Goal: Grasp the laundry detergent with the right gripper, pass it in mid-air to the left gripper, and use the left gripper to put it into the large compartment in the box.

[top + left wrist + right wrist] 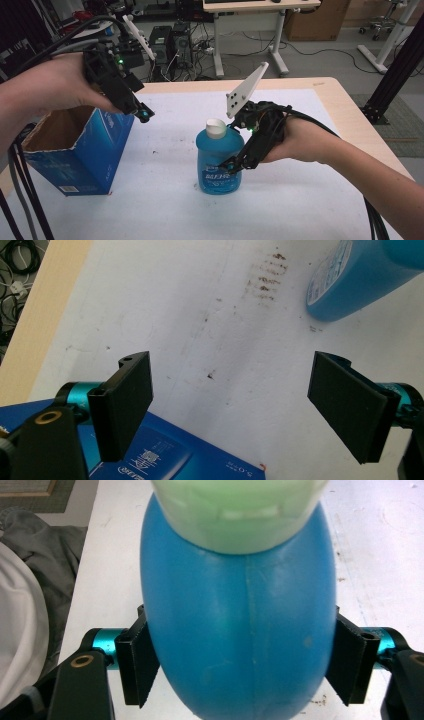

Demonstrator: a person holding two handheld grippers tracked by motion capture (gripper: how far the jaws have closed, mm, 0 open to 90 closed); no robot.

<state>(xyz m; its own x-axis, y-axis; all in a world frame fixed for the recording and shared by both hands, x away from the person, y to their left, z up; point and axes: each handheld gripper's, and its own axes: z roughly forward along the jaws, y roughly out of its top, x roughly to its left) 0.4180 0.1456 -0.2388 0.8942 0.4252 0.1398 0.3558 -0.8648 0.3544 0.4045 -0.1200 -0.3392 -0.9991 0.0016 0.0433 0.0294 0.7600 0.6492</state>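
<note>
High view: the blue bottle (218, 162) stands upright near the middle of the white table cover (310, 200), its white cap (216, 128) on top. The right gripper (231, 167) comes in from three o'clock, and in the right gripper view both pads sit against the bottle's sides. At nine o'clock the left gripper (145, 114) hangs wide open and empty over the open blue box (80, 150).
</note>
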